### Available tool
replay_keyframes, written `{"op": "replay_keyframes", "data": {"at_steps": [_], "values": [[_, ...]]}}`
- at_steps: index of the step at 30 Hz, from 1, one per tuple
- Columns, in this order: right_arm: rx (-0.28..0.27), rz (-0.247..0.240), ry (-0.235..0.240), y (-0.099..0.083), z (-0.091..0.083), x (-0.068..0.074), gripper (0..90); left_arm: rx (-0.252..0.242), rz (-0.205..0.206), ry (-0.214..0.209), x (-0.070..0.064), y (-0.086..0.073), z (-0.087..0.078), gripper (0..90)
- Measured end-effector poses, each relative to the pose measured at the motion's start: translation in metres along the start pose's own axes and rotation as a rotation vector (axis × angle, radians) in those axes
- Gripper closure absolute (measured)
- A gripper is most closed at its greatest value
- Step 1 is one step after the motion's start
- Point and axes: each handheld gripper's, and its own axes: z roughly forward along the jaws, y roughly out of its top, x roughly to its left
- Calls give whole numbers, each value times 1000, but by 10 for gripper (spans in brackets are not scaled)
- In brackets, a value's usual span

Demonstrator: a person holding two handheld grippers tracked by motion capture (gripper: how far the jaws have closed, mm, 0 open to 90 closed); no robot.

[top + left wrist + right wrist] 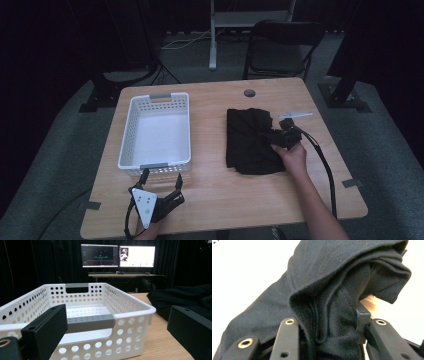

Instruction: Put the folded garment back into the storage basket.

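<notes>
Cloth first: the black garment (252, 141) lies folded on the right half of my tabletop (215, 200), well apart from the white basket (156, 131) that sits on the left half. My right tongs (285, 137) are at the garment's right edge, and in the right gripper view I see a bunched fold of the dark fabric (332, 315) pinched between the two jaws, so they are clamped on the garment. The cloth rises above the jaws in a hooded ridge, with ribbed seams running down into the grip. My right hand (292, 155) is just behind the tongs, and the cable trails back along the forearm toward the tabletop's near edge.

My left tongs (162, 192) sit near the front edge, just in front of the basket's near wall. Their jaws stand wide apart, holding nothing. In the left gripper view the basket (130, 315) is framed between the two jaws, its grey handle (90, 322) facing me, and the garment (180, 298) shows as a dark mound off to the right on the wood.
</notes>
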Motion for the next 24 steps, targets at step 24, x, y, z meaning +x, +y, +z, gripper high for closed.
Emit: {"op": "replay_keyframes", "data": {"at_steps": [24], "values": [[-152,11,18,17,-44,12,627,5,0,0,0,0,0,45]]}}
